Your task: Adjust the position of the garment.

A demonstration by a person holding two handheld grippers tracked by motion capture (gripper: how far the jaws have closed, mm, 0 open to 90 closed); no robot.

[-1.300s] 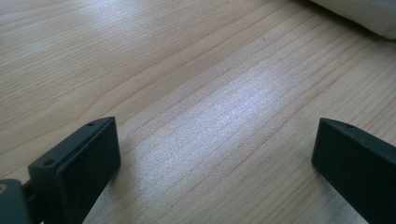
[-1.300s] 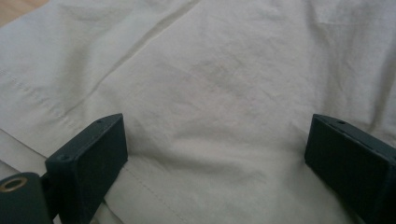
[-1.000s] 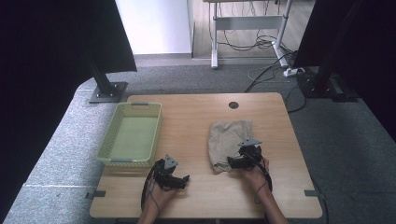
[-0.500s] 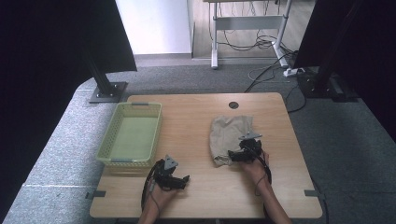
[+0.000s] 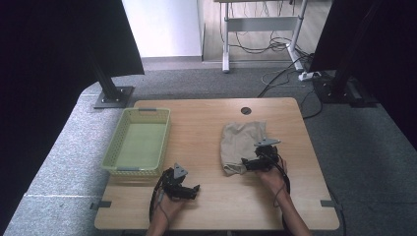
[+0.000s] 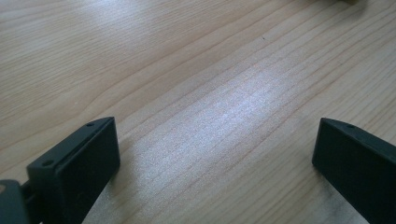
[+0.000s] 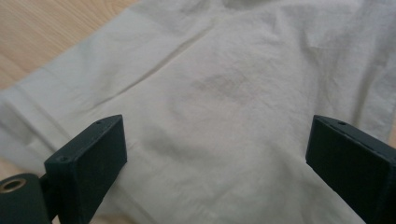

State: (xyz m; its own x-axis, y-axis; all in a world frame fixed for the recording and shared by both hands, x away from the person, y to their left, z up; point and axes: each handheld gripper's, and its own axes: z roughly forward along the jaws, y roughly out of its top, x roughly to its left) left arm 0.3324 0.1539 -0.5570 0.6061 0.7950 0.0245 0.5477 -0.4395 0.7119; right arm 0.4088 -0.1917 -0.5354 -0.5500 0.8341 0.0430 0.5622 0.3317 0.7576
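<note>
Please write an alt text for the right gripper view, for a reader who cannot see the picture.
The right gripper, its two black jaws wide apart, is over a crumpled beige cloth that lies flat between and beyond them. A strip of the wooden table shows at the upper left, past the cloth's edge.

Empty yellow-green basket (image 5: 138,142) on table (image 5: 206,123)

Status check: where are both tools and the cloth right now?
Right tool open, low over the beige cloth. Left tool open over bare table. Cloth lies rumpled, not gripped. Green basket off to the left, nothing in the way.
</note>
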